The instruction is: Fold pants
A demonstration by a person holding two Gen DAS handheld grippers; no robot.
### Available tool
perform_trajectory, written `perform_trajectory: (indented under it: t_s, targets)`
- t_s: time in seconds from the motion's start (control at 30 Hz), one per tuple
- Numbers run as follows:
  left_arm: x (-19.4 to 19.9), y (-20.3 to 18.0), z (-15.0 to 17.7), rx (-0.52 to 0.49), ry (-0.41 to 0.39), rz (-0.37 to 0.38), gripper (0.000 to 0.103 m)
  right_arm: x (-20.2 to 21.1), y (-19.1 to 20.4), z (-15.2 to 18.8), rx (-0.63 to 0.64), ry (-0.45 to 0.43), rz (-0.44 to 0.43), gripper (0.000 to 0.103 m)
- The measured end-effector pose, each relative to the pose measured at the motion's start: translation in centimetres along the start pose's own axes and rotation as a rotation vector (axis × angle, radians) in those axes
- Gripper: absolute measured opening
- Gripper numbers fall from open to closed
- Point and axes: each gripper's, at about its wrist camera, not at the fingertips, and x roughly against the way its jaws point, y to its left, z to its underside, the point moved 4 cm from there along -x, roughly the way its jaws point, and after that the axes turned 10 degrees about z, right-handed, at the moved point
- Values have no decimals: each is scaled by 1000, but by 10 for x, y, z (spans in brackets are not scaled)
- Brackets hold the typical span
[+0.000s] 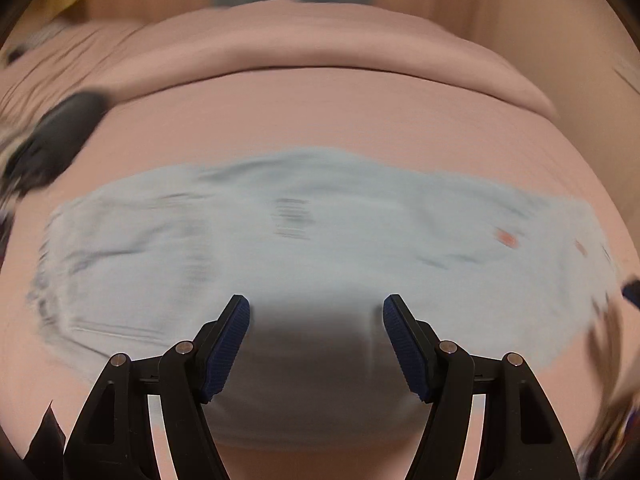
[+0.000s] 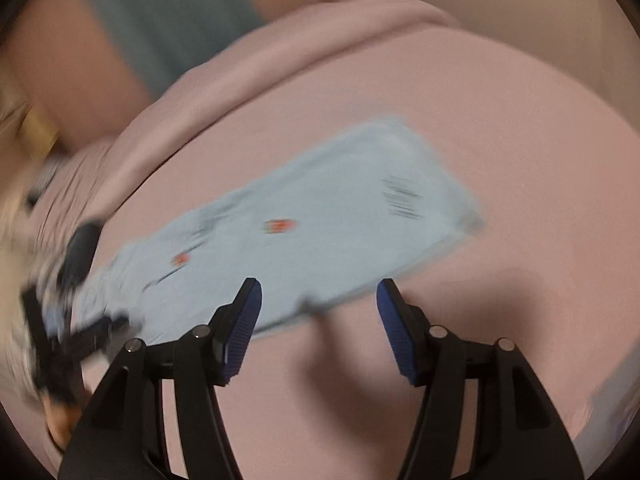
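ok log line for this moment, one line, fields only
stage: between folds | pants: light blue, flat on pink bed sheet, partly folded | left gripper: open, empty | right gripper: open, empty | views: blurred

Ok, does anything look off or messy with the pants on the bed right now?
Nothing stands out. The light blue pants lie flat on the pink bedsheet in a tidy, roughly rectangular fold; both pictures are motion-blurred, so small wrinkles can't be judged. Neither gripper holds them.

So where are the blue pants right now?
The light blue pants lie flat on the pink bed sheet, just ahead of both open claws, below the rolled pink blanket.
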Motion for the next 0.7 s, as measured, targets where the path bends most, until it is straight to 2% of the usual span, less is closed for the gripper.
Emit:
perform_trajectory:
  t_s: [0.03, 0.1, 0.13, 0.23, 0.33, 0.43, 0.5, 0.53, 0.63, 0.7]
  targets:
    - [-2, 16, -4, 24, 1, -7, 69, -4, 16, -2, 42, 10, -40, 61]
    - [-13, 37, -4, 43, 52, -20, 69, -19, 65, -13, 138, 46, -165, 61]
    - [-17, 41, 1, 40, 77, -1, 69, -29, 89, -18, 165, 73, -222, 61]
    - [-17, 31, 14, -44, 100, -3, 69, -64, 160, -39, 224, 139, -372, 55]
    - [-10, 23, 29, -82, 109, 31, 69, -104, 219, -57, 270, 192, -408, 42]
    - [-6, 22, 34, -120, 91, 57, 69, -153, 272, -80, 273, 246, -408, 41]
    - [-3, 26, 38, -97, 83, 81, 69, -173, 285, -88, 287, 275, -391, 41]
    - [-3, 27, 37, -92, 77, 87, 69, -192, 297, -87, 295, 334, -390, 41]
    - [4, 33, 42, -107, 63, 85, 69, -206, 302, -73, 264, 504, -423, 38]
    - [6, 33, 45, -108, 55, 89, 70, -194, 301, -58, 245, 568, -524, 37]
